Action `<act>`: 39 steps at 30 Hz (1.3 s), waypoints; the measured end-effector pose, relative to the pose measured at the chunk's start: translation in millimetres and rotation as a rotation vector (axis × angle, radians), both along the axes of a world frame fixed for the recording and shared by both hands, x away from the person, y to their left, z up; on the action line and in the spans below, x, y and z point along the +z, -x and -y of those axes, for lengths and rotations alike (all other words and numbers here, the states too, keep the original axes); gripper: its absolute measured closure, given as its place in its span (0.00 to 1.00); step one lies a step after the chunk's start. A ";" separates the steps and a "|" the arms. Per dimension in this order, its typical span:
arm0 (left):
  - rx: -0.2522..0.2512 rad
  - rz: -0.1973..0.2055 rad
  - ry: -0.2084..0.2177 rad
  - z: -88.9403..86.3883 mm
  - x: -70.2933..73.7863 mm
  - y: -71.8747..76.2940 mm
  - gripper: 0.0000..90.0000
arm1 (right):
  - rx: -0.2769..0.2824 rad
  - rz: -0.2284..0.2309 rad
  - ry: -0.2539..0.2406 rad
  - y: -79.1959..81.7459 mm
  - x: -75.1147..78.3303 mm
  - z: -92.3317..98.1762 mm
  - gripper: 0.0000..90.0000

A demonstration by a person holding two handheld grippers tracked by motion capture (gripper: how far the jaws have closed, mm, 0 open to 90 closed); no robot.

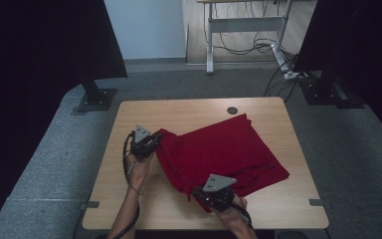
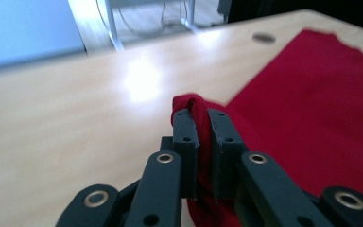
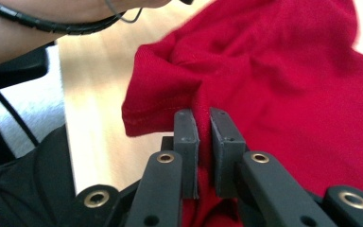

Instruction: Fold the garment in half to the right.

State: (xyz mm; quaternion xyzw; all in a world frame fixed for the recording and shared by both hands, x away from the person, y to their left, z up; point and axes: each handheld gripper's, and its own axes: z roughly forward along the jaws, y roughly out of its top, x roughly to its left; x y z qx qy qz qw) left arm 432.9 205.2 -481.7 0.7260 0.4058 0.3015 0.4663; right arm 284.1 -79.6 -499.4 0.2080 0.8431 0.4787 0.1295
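In the high view the grey plates on top cover the jaws of both tongs, so the pinch itself is hidden there. The left gripper [image 2: 202,124] shows it up close: its jaws are clamped on a rolled fold of the red cloth [image 1: 224,152], which pokes out just past the tips; the table beyond them is blurred. The right gripper [image 3: 203,124] is likewise closed on a bunched edge of the cloth, and the stitched hem hangs to the left of its jaws. The person's forearms are cut off at the bottom edge of the high view. The cloth spreads between the two tongs and away from them across the wooden table [image 1: 189,110]. A small dark disc [image 1: 233,110] lies beyond the cloth, far from both tongs
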 end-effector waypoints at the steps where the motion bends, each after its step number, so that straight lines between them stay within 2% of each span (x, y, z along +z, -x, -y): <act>1: -0.007 0.042 -0.032 32.9 -9.7 -11.3 0.93 | 0.000 0.000 0.000 0.0 0.0 0.0 0.92; 2: -0.014 0.031 -0.038 38.6 -14.1 -14.8 0.92 | -0.111 -0.034 0.003 -10.5 -6.4 34.5 0.92; 3: -0.014 0.031 -0.038 38.6 -14.1 -14.8 0.92 | -0.111 -0.034 0.003 -10.5 -6.4 34.5 0.92; 4: -0.027 -0.004 -0.070 49.3 -24.7 -21.4 0.92 | -0.131 -0.052 0.008 -13.4 -11.0 41.4 0.92; 5: -0.027 -0.004 -0.070 49.3 -24.7 -21.4 0.92 | -0.131 -0.052 0.008 -13.4 -11.0 41.4 0.92; 6: -0.030 -0.036 -0.127 57.6 -36.7 -26.2 0.92 | -0.158 -0.088 0.022 -18.7 -22.5 52.1 0.92; 7: -0.030 -0.036 -0.127 57.6 -36.7 -26.2 0.92 | -0.158 -0.088 0.022 -18.7 -22.5 52.1 0.92; 8: -0.030 -0.036 -0.127 57.6 -36.7 -26.2 0.92 | -0.168 -0.124 0.042 -22.6 -33.9 57.7 0.92; 9: -0.026 -0.076 -0.195 61.9 -51.8 -31.1 0.92 | -0.168 -0.124 0.042 -22.6 -33.9 57.7 0.92; 10: -0.026 -0.076 -0.195 61.9 -51.8 -31.1 0.92 | -0.168 -0.124 0.042 -22.6 -33.9 57.7 0.92; 11: -0.026 -0.076 -0.195 61.9 -51.8 -31.1 0.92 | -0.155 -0.170 0.062 -26.5 -44.6 57.0 0.92; 12: -0.030 -0.128 -0.197 53.7 -61.0 -33.6 0.91 | -0.137 -0.175 0.081 -27.1 -50.1 51.0 0.91; 15: -0.030 -0.128 -0.197 53.7 -61.0 -33.6 0.91 | -0.133 -0.174 0.083 -27.3 -50.2 49.8 0.91; 16: -0.023 -0.163 -0.231 42.6 -68.5 -30.4 0.90 | -0.121 -0.178 0.073 -27.1 -51.4 45.6 0.91; 18: -0.020 -0.174 -0.236 39.3 -70.3 -29.3 0.90 | -0.117 -0.179 0.072 -26.6 -51.7 43.5 0.91; 21: -0.013 -0.171 -0.248 31.6 -71.1 -23.7 0.90 | -0.106 -0.175 0.075 -25.2 -51.8 37.5 0.91; 24: -0.013 -0.171 -0.248 31.6 -71.1 -23.7 0.90 | -0.090 -0.173 0.083 -23.0 -51.4 30.1 0.91; 25: 0.005 -0.179 -0.237 16.6 -71.0 -14.2 0.90 | -0.052 -0.182 0.074 -19.1 -52.2 15.7 0.91; 27: 0.005 -0.179 -0.237 16.6 -71.0 -14.2 0.90 | -0.044 -0.183 0.073 -18.1 -52.4 12.2 0.91; 31: 0.022 -0.187 -0.229 -2.6 -70.9 -0.4 0.90 | -0.019 -0.188 0.066 -15.2 -53.0 1.8 0.91; 33: 0.022 -0.187 -0.229 -2.6 -70.9 -0.4 0.90 | -0.001 -0.194 0.062 -13.4 -53.3 -4.8 0.91; 34: 0.036 -0.198 -0.212 -17.3 -70.9 10.7 0.90 | -0.001 -0.194 0.062 -13.4 -53.3 -4.8 0.91; 35: 0.036 -0.198 -0.212 -17.3 -70.9 10.7 0.91 | -0.001 -0.194 0.062 -13.4 -53.3 -4.8 0.91; 36: 0.036 -0.198 -0.212 -17.3 -70.9 10.7 0.91 | 0.035 -0.204 0.054 -9.5 -54.0 -15.5 0.91; 37: 0.036 -0.198 -0.212 -17.3 -70.9 10.7 0.91 | 0.035 -0.204 0.054 -9.5 -54.0 -15.5 0.90; 38: 0.054 -0.220 -0.211 -34.1 -67.6 20.2 0.91 | 0.035 -0.204 0.054 -9.5 -54.0 -15.5 0.90; 39: 0.054 -0.220 -0.211 -34.1 -67.6 20.2 0.92 | 0.035 -0.204 0.054 -9.5 -54.0 -15.5 0.90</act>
